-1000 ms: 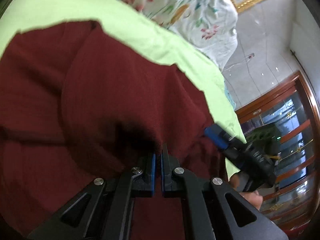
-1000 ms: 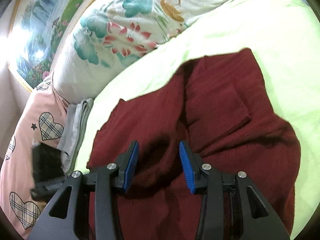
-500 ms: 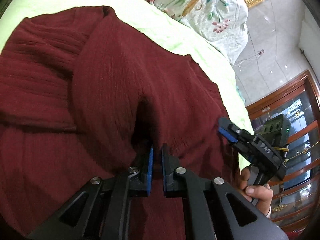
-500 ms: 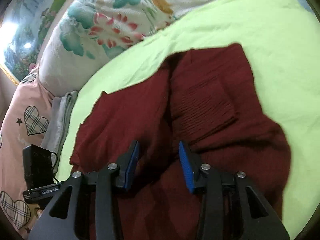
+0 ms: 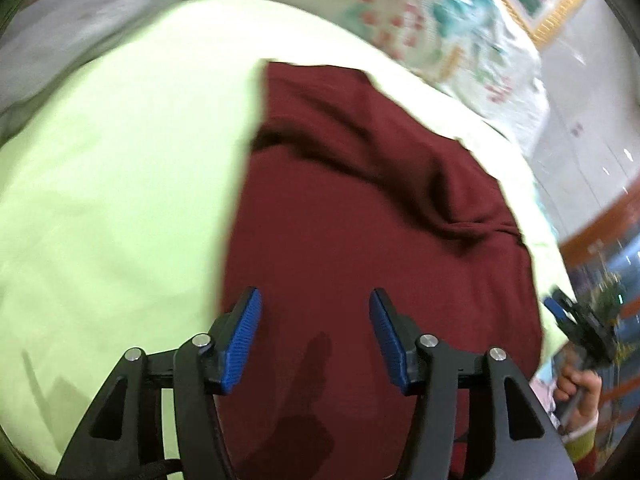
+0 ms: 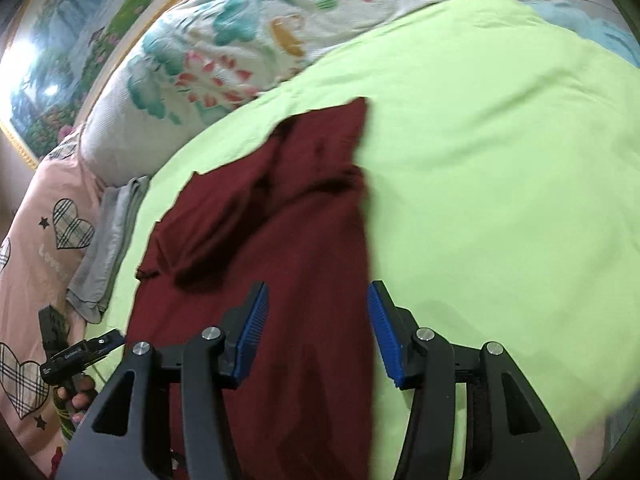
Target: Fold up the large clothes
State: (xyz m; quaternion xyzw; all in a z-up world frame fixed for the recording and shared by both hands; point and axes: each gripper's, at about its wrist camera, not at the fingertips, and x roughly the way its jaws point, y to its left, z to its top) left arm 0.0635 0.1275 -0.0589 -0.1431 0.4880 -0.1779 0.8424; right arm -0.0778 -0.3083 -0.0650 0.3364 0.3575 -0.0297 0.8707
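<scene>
Both grippers released, holding nothing. L gripper: fingers spread wide, hovering over maroon sweater; cloth lies ahead of and between the fingers, its left edge just beside the left finger. R gripper: fingers likewise apart, sweater's right edge running between them, garment ahead and to the left.

Step, as judged: one fold laid, narrow strip on bed w/ a bunched sleeve lump ahead of the fingers. Next likely needs a fresh grasp on near hem/corners, then carry it lengthwise; flatten lump first.

Surface: bed w/ lime-green sheet, soft, few wrinkles. Beyond fingers: floral quilt, grey folded cloth far left, pink heart bedding. Framed painting on wall. L view motion-blurred.
</scene>
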